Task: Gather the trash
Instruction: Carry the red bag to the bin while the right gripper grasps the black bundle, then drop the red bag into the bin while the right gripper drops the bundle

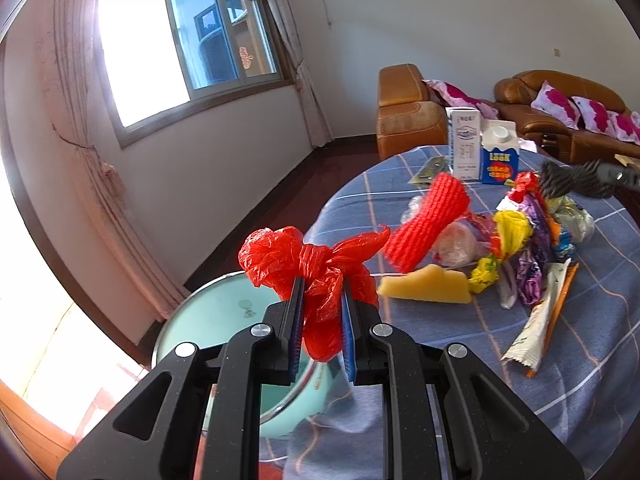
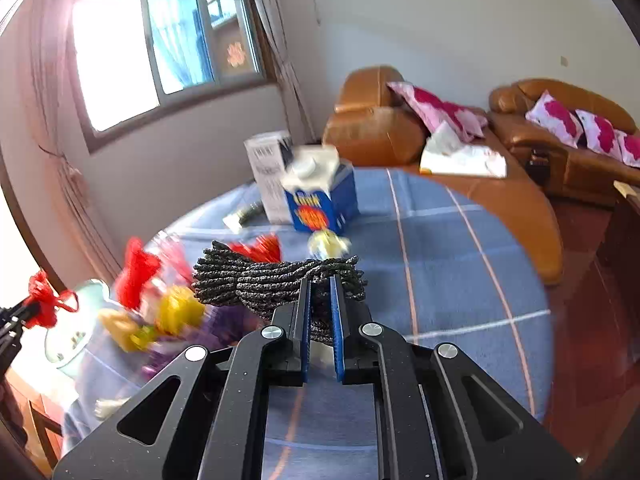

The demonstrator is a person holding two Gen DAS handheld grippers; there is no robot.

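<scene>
Sponge wedge [image 1: 426, 286] sharp from left tool [image 1: 322, 280]; blurred from right

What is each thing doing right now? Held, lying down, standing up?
Left gripper: shut on the red plastic bag.
Red plastic bag: crumpled, held above the bin's edge.
Right gripper: shut on the dark rope bundle.
Dark rope bundle: coiled, held over the table.
Teal bin: open, beside the table.
White carton: standing upright.
Blue carton: standing upright, cap on.
Yellow sponge: lying on the tablecloth.
Red foam net: lying in the trash pile.
</scene>
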